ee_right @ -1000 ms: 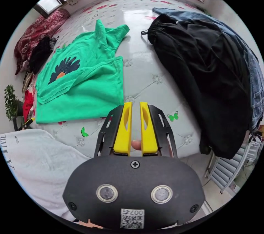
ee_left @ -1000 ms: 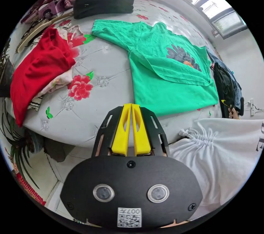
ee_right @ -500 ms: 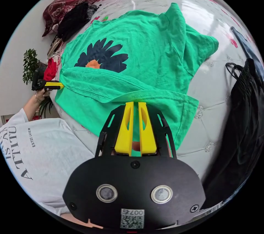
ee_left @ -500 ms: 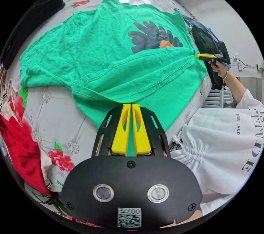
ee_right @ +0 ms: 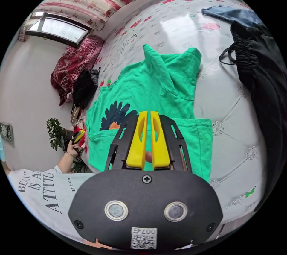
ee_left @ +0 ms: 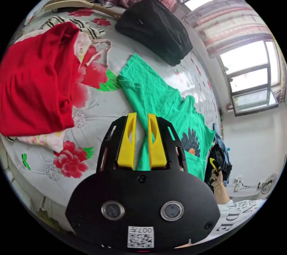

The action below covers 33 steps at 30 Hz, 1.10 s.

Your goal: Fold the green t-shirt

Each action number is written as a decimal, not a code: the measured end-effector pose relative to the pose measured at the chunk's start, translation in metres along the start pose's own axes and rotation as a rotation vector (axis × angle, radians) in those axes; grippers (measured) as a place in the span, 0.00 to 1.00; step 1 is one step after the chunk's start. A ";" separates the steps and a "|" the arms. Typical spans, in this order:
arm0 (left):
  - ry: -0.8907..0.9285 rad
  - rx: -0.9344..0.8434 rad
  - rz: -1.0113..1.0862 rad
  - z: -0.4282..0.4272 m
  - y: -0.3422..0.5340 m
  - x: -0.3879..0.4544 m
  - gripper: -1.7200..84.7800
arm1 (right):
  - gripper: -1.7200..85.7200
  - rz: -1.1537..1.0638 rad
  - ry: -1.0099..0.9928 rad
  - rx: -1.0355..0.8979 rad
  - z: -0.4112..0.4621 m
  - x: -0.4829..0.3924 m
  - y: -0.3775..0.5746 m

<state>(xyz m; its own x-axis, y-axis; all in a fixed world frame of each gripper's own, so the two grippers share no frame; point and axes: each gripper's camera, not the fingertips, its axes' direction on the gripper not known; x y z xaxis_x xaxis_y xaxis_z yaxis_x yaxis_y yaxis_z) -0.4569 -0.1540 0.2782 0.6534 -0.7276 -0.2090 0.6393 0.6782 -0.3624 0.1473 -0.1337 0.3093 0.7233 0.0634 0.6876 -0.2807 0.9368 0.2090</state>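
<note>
t-shirt (ee_right: 155, 87): flat in the middle of the bed (ee_right: 179, 24)
dark trousers (ee_right: 263, 87): on the bed, right of the t-shirt in the right gripper view
clothes heap (ee_left: 36, 78): opposite side of the t-shirt
folded dark garment (ee_left: 155, 29): toward the bed's window end

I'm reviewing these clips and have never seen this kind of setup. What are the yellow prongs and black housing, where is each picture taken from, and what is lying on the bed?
No robot here: a person holds a hand-held gripper in each hand, each carrying a fisheye camera. The left gripper shows in its own view with its yellow jaws apart and nothing between them. The right gripper shows in its own view with its jaws nearly together; whether they pinch cloth cannot be told. On the flowered bed cover lies the green t-shirt, its lower hem folded up toward the printed flower. Around it are a red garment, a folded black garment and black trousers.
</note>
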 end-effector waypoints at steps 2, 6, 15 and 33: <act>0.007 -0.003 -0.031 0.007 -0.011 -0.005 0.14 | 0.02 -0.036 -0.032 -0.027 0.005 -0.010 0.006; 0.030 0.042 -0.074 0.025 -0.023 0.005 0.20 | 0.02 -0.113 -0.061 -0.065 0.011 -0.030 0.014; -0.447 -0.013 -0.065 0.057 -0.020 0.049 0.09 | 0.02 -0.129 -0.085 -0.092 0.011 -0.024 0.032; -0.143 -0.286 1.178 0.109 0.150 0.139 0.03 | 0.02 -0.191 -0.134 -0.188 0.053 -0.031 0.065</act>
<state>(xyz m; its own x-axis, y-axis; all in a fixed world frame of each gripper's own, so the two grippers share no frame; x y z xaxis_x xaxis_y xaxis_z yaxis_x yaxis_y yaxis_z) -0.2257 -0.1418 0.2939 0.8230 0.3476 -0.4494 -0.4751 0.8548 -0.2090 0.0734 -0.0934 0.3380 0.6588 -0.1545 0.7363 -0.0165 0.9755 0.2195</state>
